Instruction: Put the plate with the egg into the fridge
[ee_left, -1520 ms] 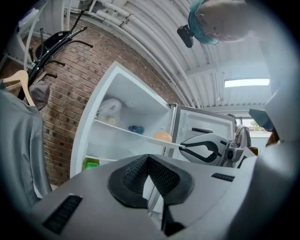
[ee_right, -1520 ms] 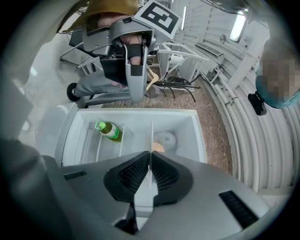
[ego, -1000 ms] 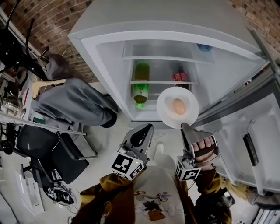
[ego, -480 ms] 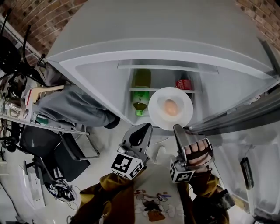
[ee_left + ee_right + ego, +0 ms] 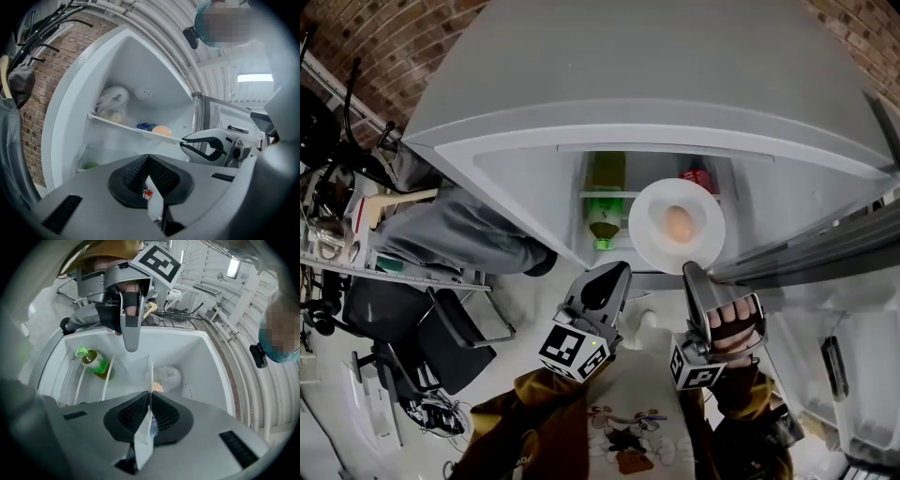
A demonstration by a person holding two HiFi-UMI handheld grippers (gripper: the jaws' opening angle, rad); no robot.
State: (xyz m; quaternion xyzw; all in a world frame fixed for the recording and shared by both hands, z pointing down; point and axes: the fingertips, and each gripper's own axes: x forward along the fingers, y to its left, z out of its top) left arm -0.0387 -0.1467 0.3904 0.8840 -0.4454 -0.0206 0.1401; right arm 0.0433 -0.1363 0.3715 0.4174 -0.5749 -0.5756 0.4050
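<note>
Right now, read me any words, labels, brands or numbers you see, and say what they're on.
No text can be read.
Label on the green bottle: too blurred to read.
Print on the red can: too small to read.
The marker cubes: black-and-white square patterns, no letters.
The plate: plain, no print.

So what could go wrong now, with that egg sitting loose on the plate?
1. The right gripper pinches the plate only at its rim, so a tilt could send the egg rolling off.
2. The fridge shelves hold a green bottle and a red can; the plate might knock them going in.
</note>
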